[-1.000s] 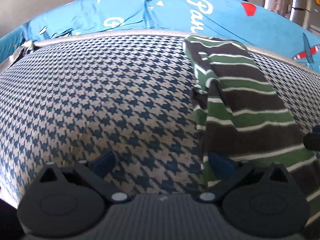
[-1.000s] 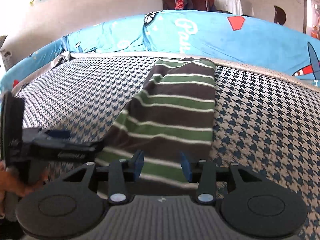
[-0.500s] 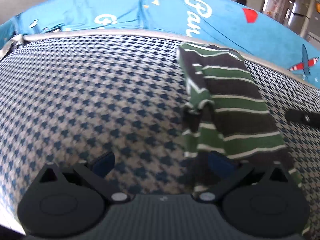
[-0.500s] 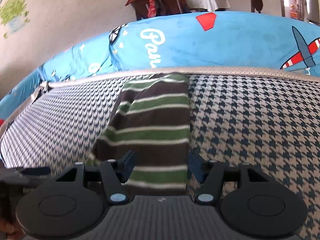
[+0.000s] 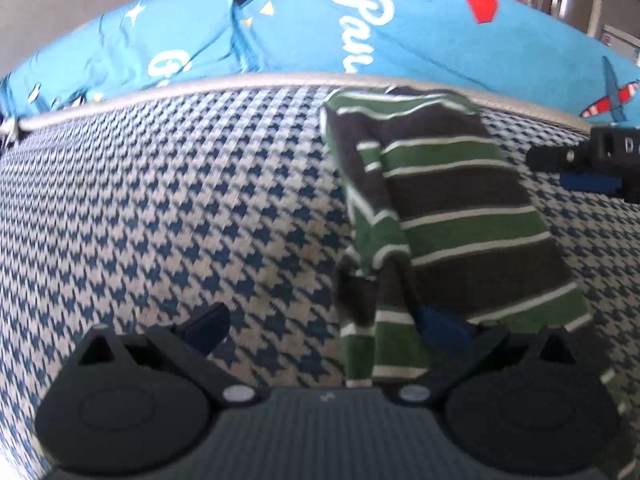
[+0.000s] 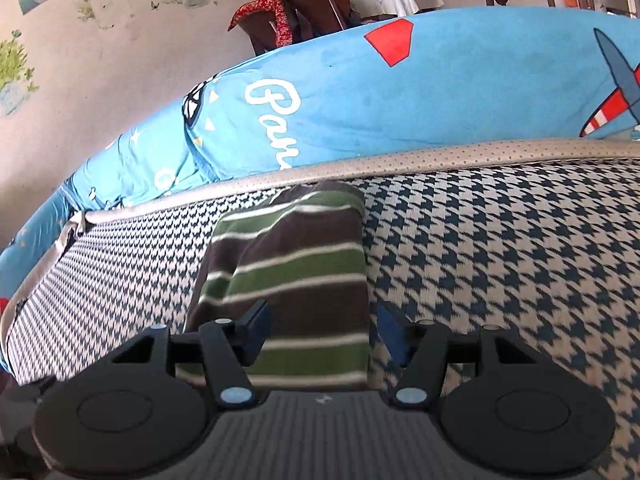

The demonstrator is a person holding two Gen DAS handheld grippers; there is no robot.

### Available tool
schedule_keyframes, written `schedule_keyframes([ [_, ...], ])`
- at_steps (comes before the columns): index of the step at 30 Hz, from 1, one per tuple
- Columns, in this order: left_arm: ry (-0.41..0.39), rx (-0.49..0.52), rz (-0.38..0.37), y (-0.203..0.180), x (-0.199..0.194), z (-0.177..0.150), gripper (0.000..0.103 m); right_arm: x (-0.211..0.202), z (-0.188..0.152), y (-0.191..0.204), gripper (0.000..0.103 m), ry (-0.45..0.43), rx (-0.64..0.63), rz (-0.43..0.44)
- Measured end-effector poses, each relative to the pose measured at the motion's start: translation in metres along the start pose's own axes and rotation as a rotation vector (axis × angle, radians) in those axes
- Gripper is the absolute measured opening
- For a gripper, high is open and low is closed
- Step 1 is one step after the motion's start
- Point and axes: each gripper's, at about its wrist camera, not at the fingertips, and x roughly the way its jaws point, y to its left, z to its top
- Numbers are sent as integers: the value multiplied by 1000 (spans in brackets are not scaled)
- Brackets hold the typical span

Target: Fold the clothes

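A green, dark grey and white striped garment [image 5: 448, 216] lies folded into a long narrow strip on the houndstooth mattress [image 5: 168, 208]. It also shows in the right wrist view [image 6: 296, 280]. My left gripper [image 5: 324, 324] is open at the strip's near left end, with its right finger at the cloth's edge. My right gripper [image 6: 324, 328] is open and straddles the strip's near right edge. The right gripper's tip also shows at the far right of the left wrist view [image 5: 584, 160].
A bright blue printed blanket [image 6: 360, 92] is heaped along the far side of the mattress. A beige piped edge [image 6: 440, 156] borders the mattress [image 6: 520, 248]. Chairs and a table [image 6: 320, 4] stand beyond, against a wall.
My right gripper has opened wider and dropped lower and closer to the strip's near end. My left gripper has shifted so the garment sits nearer the middle of its view.
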Motion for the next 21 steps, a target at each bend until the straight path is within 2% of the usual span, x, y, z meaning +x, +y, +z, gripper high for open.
schedule_keyframes([
  [5,26,-54,-21,9,6,-3,103,20,9,-9,59,-5,30,18],
  [16,25,-48,-26,11,6,-4,103,64,26,-26,59,5,72,28],
  [21,28,-40,-24,10,8,-1,103,75,33,-28,59,-9,53,43],
])
